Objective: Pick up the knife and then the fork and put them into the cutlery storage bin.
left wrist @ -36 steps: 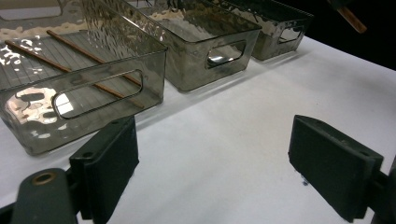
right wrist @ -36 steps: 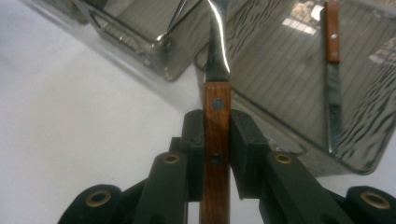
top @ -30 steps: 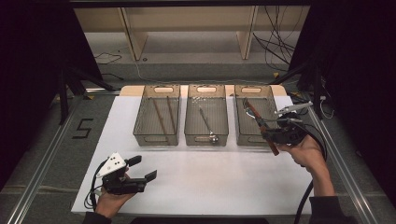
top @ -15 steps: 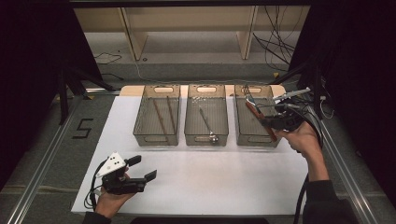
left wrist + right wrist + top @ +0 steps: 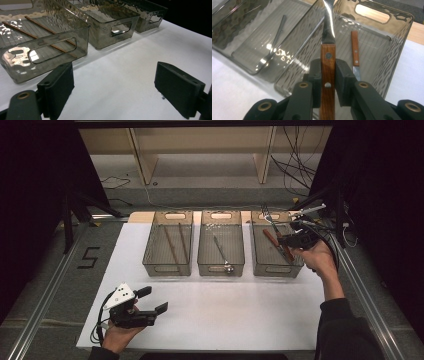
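Overhead, seemingly fork (image 5: 270, 220) tines.

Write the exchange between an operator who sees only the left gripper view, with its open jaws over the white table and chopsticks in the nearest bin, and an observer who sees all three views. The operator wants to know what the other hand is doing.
Operator: What is the right gripper doing?
Observer: The right gripper is shut on the wooden handle of a fork.
Operator: Where is it holding that?
Observer: Above the right bin, with the metal end pointing toward the bin's far side.
Operator: Is anything already in that bin?
Observer: Yes, a wood-handled knife lies flat on its floor.
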The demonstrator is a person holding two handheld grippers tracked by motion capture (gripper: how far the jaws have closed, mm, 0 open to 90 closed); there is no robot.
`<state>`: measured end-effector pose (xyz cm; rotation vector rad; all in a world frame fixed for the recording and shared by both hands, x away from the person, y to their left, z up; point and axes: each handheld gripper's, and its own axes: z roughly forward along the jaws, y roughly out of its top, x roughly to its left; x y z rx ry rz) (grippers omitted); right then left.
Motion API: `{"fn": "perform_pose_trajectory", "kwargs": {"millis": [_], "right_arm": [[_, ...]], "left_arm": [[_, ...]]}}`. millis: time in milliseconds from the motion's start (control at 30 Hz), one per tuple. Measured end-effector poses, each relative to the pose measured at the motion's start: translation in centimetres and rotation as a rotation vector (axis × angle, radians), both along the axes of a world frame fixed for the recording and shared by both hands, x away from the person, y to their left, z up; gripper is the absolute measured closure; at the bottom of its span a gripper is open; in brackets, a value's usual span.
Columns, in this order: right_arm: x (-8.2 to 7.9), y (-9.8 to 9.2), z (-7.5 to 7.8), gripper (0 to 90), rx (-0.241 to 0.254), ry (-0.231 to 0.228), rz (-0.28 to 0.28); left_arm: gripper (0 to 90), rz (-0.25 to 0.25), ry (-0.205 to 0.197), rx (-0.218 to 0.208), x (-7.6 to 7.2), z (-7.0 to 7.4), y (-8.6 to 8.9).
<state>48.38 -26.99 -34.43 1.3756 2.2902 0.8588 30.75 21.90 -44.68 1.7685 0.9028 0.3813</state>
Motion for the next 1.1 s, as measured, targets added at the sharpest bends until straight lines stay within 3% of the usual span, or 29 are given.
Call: {"fn": "perform_pose_trajectory", "kwargs": {"millis": [367,600,1100], "right_arm": [[2.2,0.1,-1.4,77.2,-0.011,0.010,-0.044],[3.2,0.0,-2.5,77.1,-0.042,0.027,-0.060],[3.5,-1.0,-5.1,77.1,-0.079,0.080,-0.059]], "left_arm": [[15.5,-0.002,-0.002,0.002,0.0,0.0,0.0],[15.5,-0.002,-0.001,0.002,0.0,0.0,0.0],[15.5,-0.006,0.002,0.005,0.0,0.0,0.0]]}}
